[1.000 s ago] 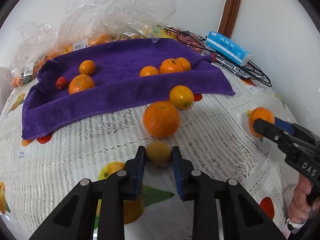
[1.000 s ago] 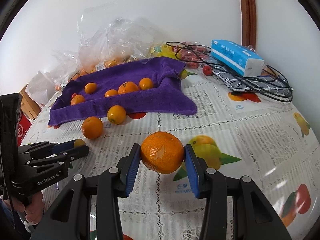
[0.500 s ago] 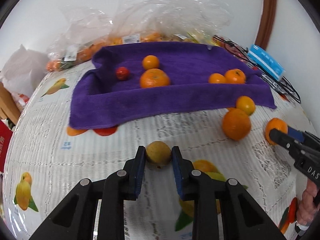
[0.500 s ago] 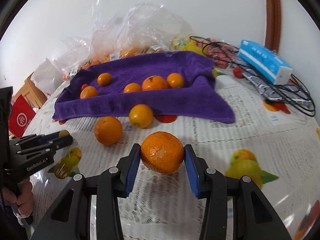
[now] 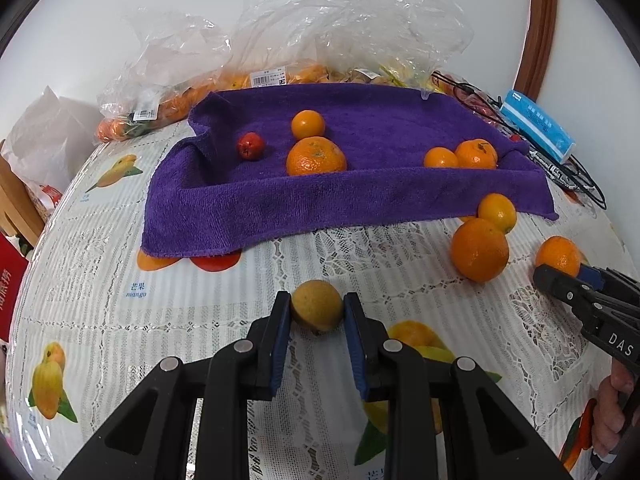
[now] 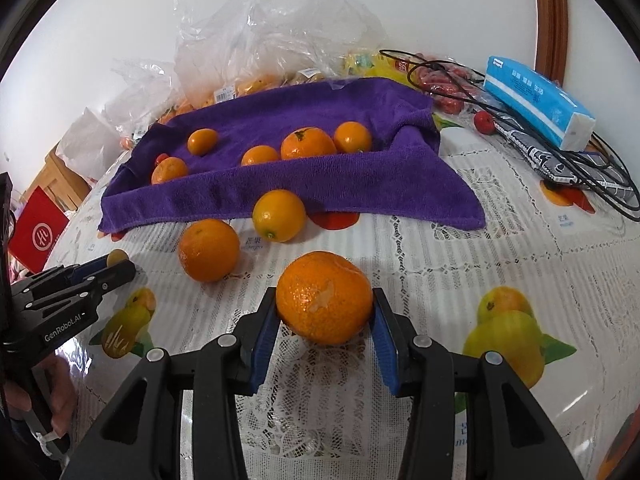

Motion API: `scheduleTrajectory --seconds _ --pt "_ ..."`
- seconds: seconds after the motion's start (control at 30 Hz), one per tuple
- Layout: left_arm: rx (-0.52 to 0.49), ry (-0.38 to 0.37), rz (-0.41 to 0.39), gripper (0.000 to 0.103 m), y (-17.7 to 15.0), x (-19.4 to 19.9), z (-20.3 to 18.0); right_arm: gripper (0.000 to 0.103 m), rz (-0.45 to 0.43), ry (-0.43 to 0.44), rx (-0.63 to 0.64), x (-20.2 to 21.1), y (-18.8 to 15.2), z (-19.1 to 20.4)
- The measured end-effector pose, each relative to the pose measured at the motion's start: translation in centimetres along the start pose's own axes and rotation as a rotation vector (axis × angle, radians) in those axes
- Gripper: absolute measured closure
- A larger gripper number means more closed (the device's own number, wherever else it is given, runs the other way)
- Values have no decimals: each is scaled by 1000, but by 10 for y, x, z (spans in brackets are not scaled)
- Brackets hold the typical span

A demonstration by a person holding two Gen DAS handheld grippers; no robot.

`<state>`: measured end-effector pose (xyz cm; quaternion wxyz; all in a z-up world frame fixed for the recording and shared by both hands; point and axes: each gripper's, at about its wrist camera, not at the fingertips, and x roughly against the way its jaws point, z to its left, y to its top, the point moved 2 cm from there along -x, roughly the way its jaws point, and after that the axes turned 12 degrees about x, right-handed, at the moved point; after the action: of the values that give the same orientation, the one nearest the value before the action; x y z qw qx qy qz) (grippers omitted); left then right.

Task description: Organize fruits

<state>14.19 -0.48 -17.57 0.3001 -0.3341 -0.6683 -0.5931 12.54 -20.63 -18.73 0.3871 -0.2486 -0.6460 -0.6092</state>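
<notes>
Between the blue pads of my left claw [image 5: 317,314] sits a small yellowish fruit [image 5: 317,311], clenched from both sides just above the lace-covered tabletop [image 5: 120,280]. My right claw [image 6: 325,314] is likewise clamped on a large mandarin [image 6: 324,297], its pads pressing both flanks of the peel.

Ahead and to the left of the right claw, a loose orange [image 6: 208,249] rests on the tabletop, and just beyond it a paler yellow-orange fruit [image 6: 279,215] lies at the hem of the purple towel [image 6: 360,184]. Farther ahead, on the towel, I see a big mandarin [image 5: 316,156] with a smaller orange [image 5: 307,124] right behind it and a little red fruit [image 5: 250,146] to their left. A cluster of three oranges [image 6: 308,145] sits on the towel's right part.

Behind the towel, clear plastic bags [image 5: 340,32] of fruit are piled against the wall. Off to the far right of both claws a blue tissue pack [image 6: 538,102] lies on a tangle of black cable [image 6: 580,168]. From the left claw's camera, the right claw enters at the right edge with its mandarin at its tip.
</notes>
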Motion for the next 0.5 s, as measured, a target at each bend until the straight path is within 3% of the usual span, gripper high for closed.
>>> scheduleTrajectory --seconds 0.5 --pt "39 -51 8 76 2 -1 5 59 10 -20 17 -1 0 3"
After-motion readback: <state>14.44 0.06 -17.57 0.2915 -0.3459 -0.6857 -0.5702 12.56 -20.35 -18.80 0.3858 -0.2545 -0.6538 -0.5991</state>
